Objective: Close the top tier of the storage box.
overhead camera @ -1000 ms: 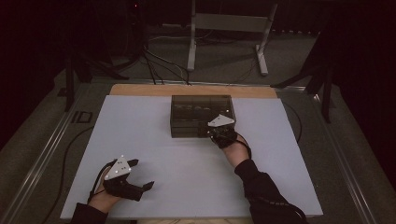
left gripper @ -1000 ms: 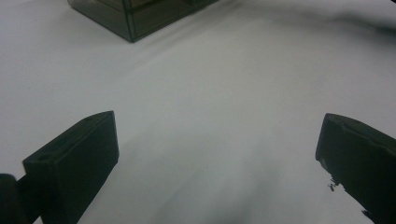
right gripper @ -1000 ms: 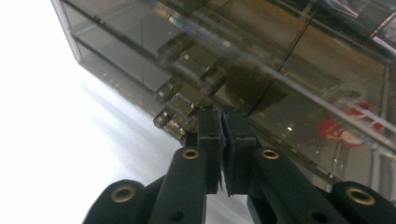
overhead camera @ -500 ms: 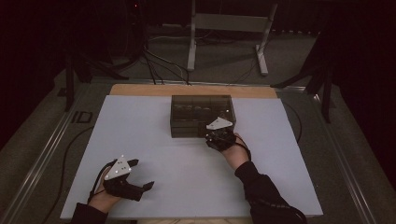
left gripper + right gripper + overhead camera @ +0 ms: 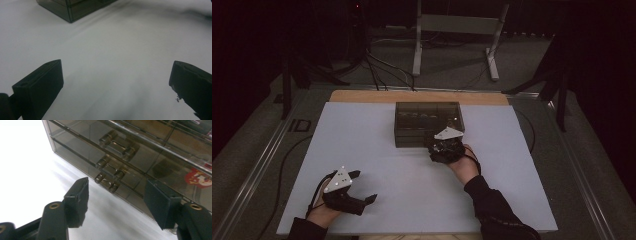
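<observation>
While both grippers gaped empty, my right gripper (image 5: 116, 202) faced the drawer handle (image 5: 107, 183), drawers unopened, left gripper (image 5: 359, 187) idle.

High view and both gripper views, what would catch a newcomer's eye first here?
First, the smoky see-through drawer box at the far middle of the pale table. The right gripper sits at its front with jaws open, facing the drawer handles, which lie between and beyond the jaws, not gripped. The left gripper rests open at the near left, away from the box.
</observation>
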`<state>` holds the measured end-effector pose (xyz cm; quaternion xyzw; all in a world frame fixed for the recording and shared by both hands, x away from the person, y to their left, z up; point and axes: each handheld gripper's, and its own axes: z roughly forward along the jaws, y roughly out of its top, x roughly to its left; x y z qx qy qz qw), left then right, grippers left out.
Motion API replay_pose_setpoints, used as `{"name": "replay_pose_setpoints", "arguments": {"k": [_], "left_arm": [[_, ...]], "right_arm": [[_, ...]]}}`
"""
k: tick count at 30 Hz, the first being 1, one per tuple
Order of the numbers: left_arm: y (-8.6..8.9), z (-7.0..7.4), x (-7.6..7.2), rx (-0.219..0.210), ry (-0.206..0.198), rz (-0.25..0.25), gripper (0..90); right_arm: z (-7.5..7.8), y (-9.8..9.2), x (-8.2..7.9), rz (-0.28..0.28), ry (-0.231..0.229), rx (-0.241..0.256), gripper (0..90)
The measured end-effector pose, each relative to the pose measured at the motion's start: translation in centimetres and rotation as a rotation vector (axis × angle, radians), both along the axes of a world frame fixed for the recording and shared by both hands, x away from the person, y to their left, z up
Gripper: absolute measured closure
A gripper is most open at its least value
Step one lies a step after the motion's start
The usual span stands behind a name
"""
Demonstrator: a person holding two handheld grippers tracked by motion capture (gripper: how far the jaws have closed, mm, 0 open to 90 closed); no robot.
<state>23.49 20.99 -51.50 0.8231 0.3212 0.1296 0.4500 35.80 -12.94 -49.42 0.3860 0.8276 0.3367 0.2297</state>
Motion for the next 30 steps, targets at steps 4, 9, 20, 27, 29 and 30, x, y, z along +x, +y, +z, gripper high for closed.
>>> {"name": "replay_pose_setpoints", "arguments": {"k": [4, 9, 20, 27, 29, 30], "left_arm": [[0.0, 0.0, 0.0, 0.0, 0.0, -0.001, 0.1], [0.0, 0.0, 0.0, 0.0, 0.0, -0.002, 0.1], [0.0, 0.0, 0.0, -0.006, -0.001, -0.001, 0.1], [-0.1, 0.0, 0.0, -0.002, 0.001, -0.003, 0.1], [0.0, 0.0, 0.0, 0.0, 0.0, -0.002, 0.1], [0.0, 0.0, 0.0, -0.003, 0.0, 0.0, 0.1]], "right_arm": [[0.1, 0.1, 0.0, -0.007, 0.005, 0.013, 25.7], [0.5, 0.3, 0.0, -0.004, 0.026, 0.021, 12.0], [0.9, 0.3, -0.1, 0.044, 0.05, 0.043, 0.1], [1.3, 0.3, -0.1, 0.084, 0.041, 0.025, 0.2], [1.4, 0.3, 0.0, 0.091, 0.053, 0.036, 0.2], [1.5, 0.3, 0.0, 0.094, 0.053, 0.031, 0.2]]}}
